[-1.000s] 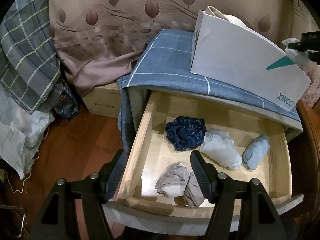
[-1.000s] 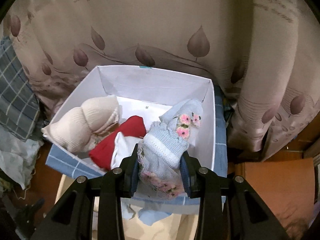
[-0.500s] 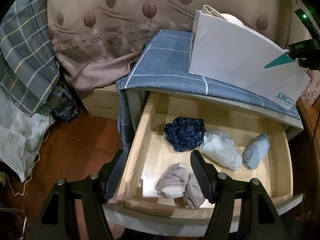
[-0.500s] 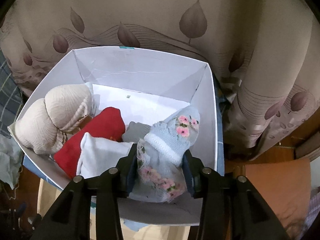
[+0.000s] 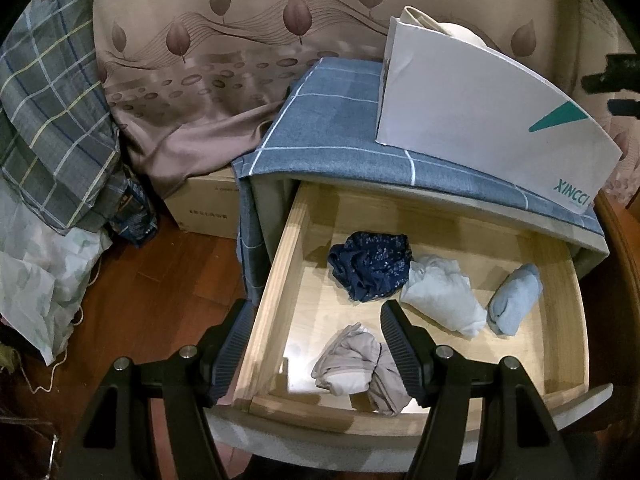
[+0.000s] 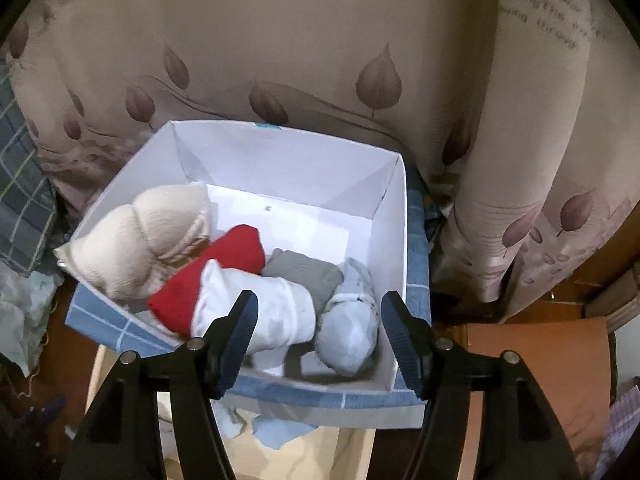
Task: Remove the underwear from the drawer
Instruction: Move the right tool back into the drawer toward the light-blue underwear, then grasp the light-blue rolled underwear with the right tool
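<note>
The wooden drawer is pulled open. In it lie a navy underwear, a white one, a light blue roll and a beige one. My left gripper is open and empty, above the drawer's front left part, over the beige piece. My right gripper is open above the white box. A pale blue underwear lies in the box just below it, beside white, grey, red and cream pieces.
The white box stands on the blue checked cloth over the cabinet top. A leaf-patterned curtain hangs behind. A cardboard box and plaid fabric sit on the wooden floor at left.
My right gripper has opened and let go of the pale blue flowered underwear, which now lies in the white box. My left gripper has hardly moved.
</note>
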{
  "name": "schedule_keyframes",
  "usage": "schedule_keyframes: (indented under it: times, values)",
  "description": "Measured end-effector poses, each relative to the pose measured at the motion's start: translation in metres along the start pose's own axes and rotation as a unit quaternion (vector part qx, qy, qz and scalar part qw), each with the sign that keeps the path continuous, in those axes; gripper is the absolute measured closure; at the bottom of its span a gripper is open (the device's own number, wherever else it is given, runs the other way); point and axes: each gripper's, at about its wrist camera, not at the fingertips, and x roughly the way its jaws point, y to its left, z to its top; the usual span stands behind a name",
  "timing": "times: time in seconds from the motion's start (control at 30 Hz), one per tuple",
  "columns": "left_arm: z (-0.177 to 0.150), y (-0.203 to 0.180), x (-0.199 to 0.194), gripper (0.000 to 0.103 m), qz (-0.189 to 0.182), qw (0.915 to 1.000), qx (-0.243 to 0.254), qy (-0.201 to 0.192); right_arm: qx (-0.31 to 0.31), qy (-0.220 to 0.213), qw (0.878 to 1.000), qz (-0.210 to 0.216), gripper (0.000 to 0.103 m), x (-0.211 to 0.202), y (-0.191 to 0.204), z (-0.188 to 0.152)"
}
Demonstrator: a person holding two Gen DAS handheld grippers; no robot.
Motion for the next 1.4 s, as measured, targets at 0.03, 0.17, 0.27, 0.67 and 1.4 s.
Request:
schedule_keyframes:
  times: [0.03, 0.17, 0.27, 0.67, 1.4]
  values:
    - [0.000, 0.000, 0.000, 0.035, -0.001, 1.0000, 0.001, 0.001, 0.000, -0.005, 1.000, 0.005, 0.037, -0.007, 0.001, -0.002]
    - [-0.001, -0.001, 0.000, 0.035, 0.001, 1.0000, 0.002, 0.002, -0.009, -0.012, 1.000, 0.024, 0.035, -0.029, 0.007, -0.022]
    - [-0.003, -0.004, 0.000, 0.035, 0.006, 0.9999, 0.010, 0.004, -0.006, -0.007, 0.999, 0.037, 0.035, -0.039, 0.007, -0.040]
    - [-0.003, -0.009, 0.002, 0.035, 0.012, 0.9995, 0.027, 0.010, 0.024, 0.066, 0.997, 0.041, 0.035, -0.003, -0.007, -0.139]
    - [-0.001, -0.005, 0.003, 0.035, 0.001, 0.9998, 0.016, 0.014, 0.137, 0.180, 0.973, 0.050, 0.036, 0.127, 0.002, -0.177]
